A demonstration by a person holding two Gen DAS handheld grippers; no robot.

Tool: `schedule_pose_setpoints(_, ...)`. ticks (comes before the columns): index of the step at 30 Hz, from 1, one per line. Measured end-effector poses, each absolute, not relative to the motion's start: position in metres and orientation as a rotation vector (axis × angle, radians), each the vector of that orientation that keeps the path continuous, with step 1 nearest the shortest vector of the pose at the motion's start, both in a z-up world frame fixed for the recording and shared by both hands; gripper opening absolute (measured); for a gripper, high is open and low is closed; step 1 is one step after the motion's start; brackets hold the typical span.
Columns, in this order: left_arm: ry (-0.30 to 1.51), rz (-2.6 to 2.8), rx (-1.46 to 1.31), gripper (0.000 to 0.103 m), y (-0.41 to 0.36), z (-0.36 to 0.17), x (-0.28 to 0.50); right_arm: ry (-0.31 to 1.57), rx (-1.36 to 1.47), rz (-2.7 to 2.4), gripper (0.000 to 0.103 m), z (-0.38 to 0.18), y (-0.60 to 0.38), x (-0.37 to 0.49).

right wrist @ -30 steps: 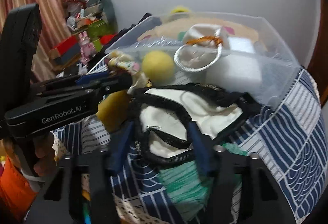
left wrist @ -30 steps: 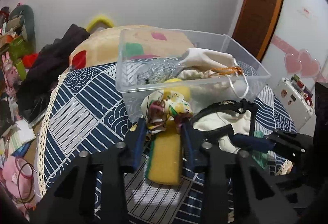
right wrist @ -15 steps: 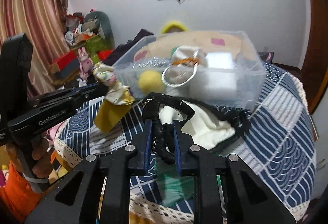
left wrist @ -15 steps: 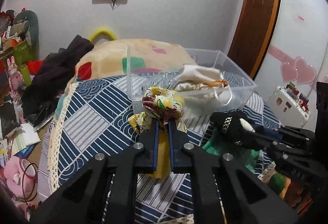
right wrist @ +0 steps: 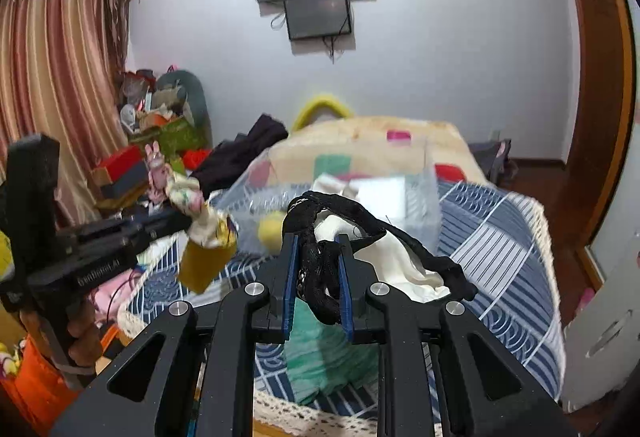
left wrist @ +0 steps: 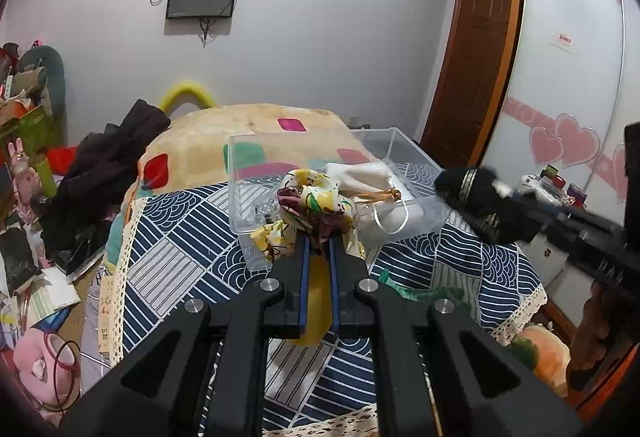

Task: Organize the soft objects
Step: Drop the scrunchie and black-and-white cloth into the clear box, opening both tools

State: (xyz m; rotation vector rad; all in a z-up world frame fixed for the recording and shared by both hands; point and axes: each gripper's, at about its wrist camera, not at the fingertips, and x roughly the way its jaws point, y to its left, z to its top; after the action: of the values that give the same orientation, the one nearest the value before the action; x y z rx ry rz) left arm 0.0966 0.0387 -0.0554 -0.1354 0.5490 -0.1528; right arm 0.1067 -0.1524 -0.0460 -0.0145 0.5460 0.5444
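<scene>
My left gripper (left wrist: 318, 239) is shut on a floral yellow scrunchie (left wrist: 314, 199) and holds it in the air before the clear plastic bin (left wrist: 256, 245). It also shows in the right wrist view (right wrist: 188, 197). My right gripper (right wrist: 318, 243) is shut on a black-trimmed cream cloth (right wrist: 384, 257), lifted off the table; the cloth shows in the left wrist view (left wrist: 480, 205). The bin (right wrist: 420, 205) holds a white pouch (left wrist: 360, 177), a yellow ball (right wrist: 270, 233) and a white block.
A yellow sponge (left wrist: 314, 301) and a green cloth (right wrist: 332, 357) lie on the blue patterned tablecloth (left wrist: 180, 257). A bed with a patchwork cover (left wrist: 248, 133) stands behind. Clutter fills the floor at left (left wrist: 28, 257). A door is at right.
Both grippers closed on their items, then lifted them well above the table and back from the bin. The sponge and green cloth stayed on the table.
</scene>
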Motion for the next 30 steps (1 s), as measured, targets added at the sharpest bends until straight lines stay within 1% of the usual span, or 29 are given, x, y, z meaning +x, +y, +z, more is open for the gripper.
schedule_pose_setpoints(13,0.580,-0.139,-0.147,0.008,0.039,-0.058,0.143,0.436,-0.025,0.492,0.016,-0.014,-0.144,0.138)
schedule_pose_setpoints(23,0.633,-0.125,-0.112,0.011,0.028,-0.072,0.183,0.515,-0.057,0.501,0.016,-0.033,-0.120,0.178)
schedule_pose_setpoints(24,0.640,-0.123,-0.110,0.012,0.028,-0.074,0.186,0.523,-0.058,0.504,0.016,-0.034,-0.118,0.181)
schedule_pose_setpoints(25,0.651,-0.116,-0.110,0.017,0.029,-0.076,0.190,0.532,-0.063,0.504,0.016,-0.036,-0.115,0.185)
schedule_pose_setpoints(26,0.655,-0.114,-0.114,0.019,0.030,-0.077,0.194,0.540,-0.070,0.503,0.016,-0.038,-0.113,0.187)
schedule_pose_setpoints(28,0.665,-0.112,-0.130,0.027,0.034,-0.080,0.199,0.554,-0.090,0.498,0.016,-0.042,-0.107,0.193)
schedule_pose_setpoints(29,0.666,-0.112,-0.136,0.029,0.036,-0.081,0.200,0.564,-0.097,0.499,0.016,-0.045,-0.105,0.196)
schedule_pose_setpoints(30,0.668,-0.112,-0.141,0.034,0.037,-0.081,0.202,0.578,-0.103,0.505,0.016,-0.048,-0.102,0.199)
